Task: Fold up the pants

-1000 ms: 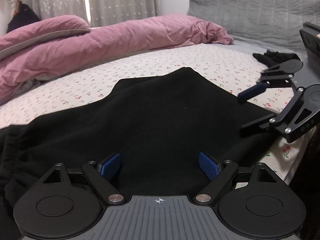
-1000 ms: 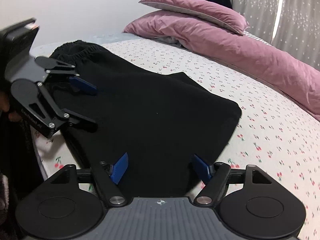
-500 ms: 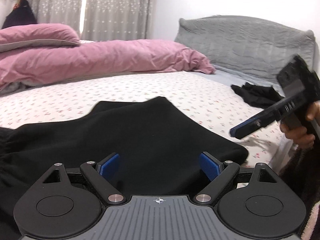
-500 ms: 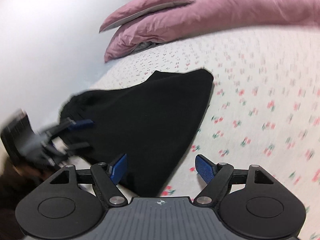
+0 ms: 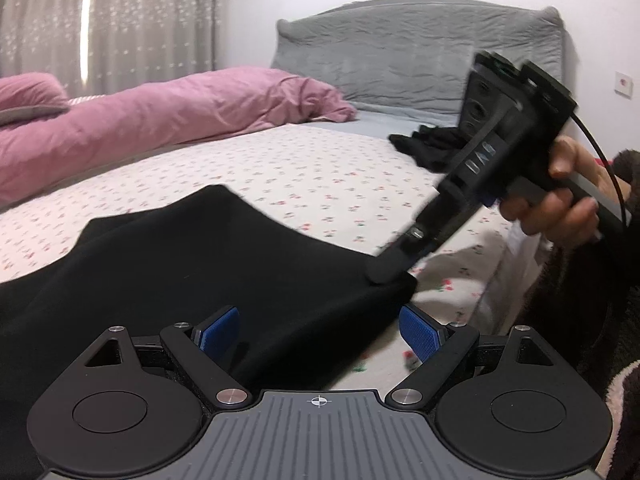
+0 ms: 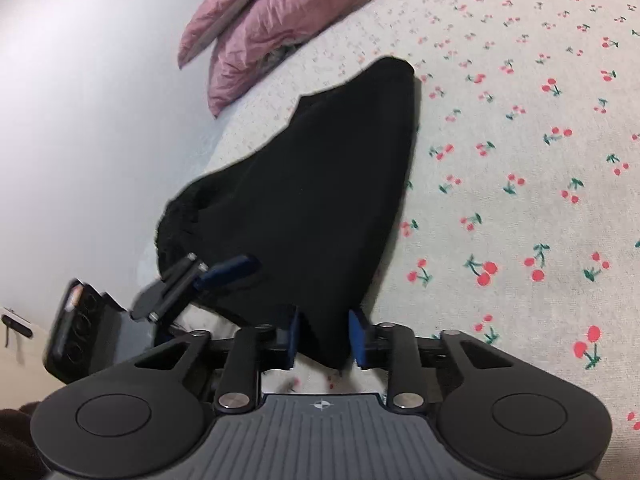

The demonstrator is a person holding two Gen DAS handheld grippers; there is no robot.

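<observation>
The black pants (image 5: 192, 272) lie partly folded on the cherry-print bed sheet (image 5: 328, 176). They also show in the right wrist view (image 6: 320, 184), with the elastic waistband at the left. My left gripper (image 5: 320, 336) is open, its blue pads on either side of the near edge of the cloth. My right gripper (image 6: 325, 338) is closed on the near corner of the pants. It also shows in the left wrist view (image 5: 390, 268), pressed onto that corner. The left gripper (image 6: 224, 272) shows in the right wrist view, open at the pants' left edge.
A pink duvet (image 5: 168, 116) and a pillow (image 5: 28, 98) lie across the far side of the bed. A grey headboard (image 5: 400, 56) stands behind. Another black garment (image 5: 428, 148) lies at the far right. The bed edge runs along my near side.
My right gripper has swung down onto the near corner of the pants and closed on it. My left gripper has turned right and stays open.
</observation>
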